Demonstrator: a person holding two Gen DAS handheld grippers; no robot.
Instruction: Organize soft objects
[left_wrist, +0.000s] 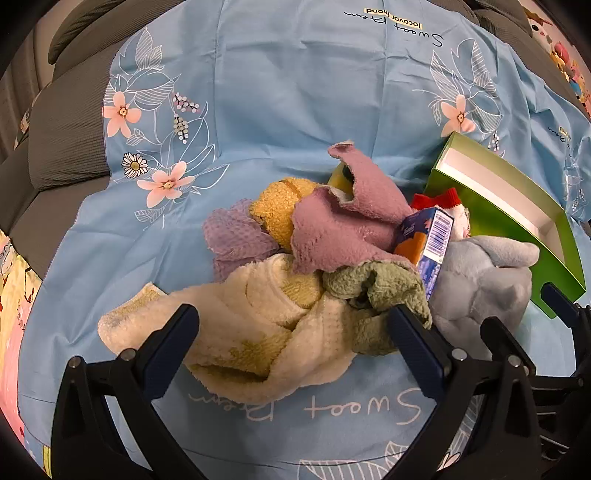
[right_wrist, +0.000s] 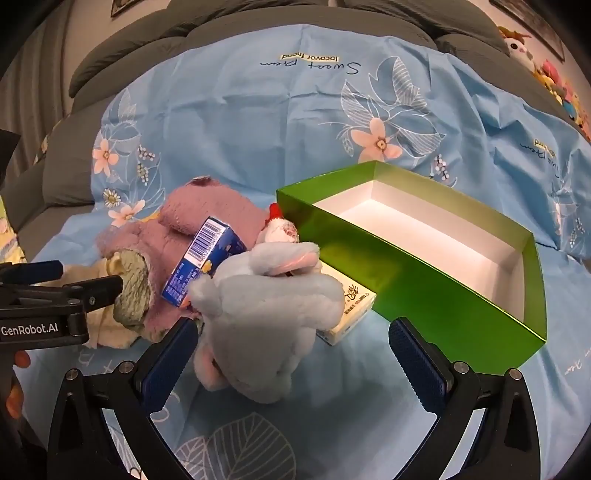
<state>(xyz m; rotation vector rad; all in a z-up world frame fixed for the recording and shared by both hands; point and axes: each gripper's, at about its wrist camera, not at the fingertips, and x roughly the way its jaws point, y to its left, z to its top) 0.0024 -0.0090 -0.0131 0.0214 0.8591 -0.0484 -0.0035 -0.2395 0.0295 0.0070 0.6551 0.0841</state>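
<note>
A heap of soft things lies on a blue flowered sheet (left_wrist: 277, 92): a cream towel (left_wrist: 266, 332), a green cloth (left_wrist: 373, 291), a mauve cloth (left_wrist: 343, 229), a yellow cloth (left_wrist: 277, 210), a lilac cloth (left_wrist: 236, 236) and a grey plush toy (right_wrist: 266, 317). A blue carton (right_wrist: 207, 258) leans on the heap. My left gripper (left_wrist: 291, 350) is open, its fingers on either side of the cream towel and green cloth. My right gripper (right_wrist: 291, 365) is open around the grey plush's near end. An empty green box (right_wrist: 424, 240) stands to the right.
A white tissue pack (right_wrist: 347, 314) lies between the plush and the green box. A small doll with a red bow (right_wrist: 282, 229) sits behind the plush. Grey cushions (right_wrist: 221, 26) line the back. Stuffed toys (right_wrist: 554, 81) are at the far right.
</note>
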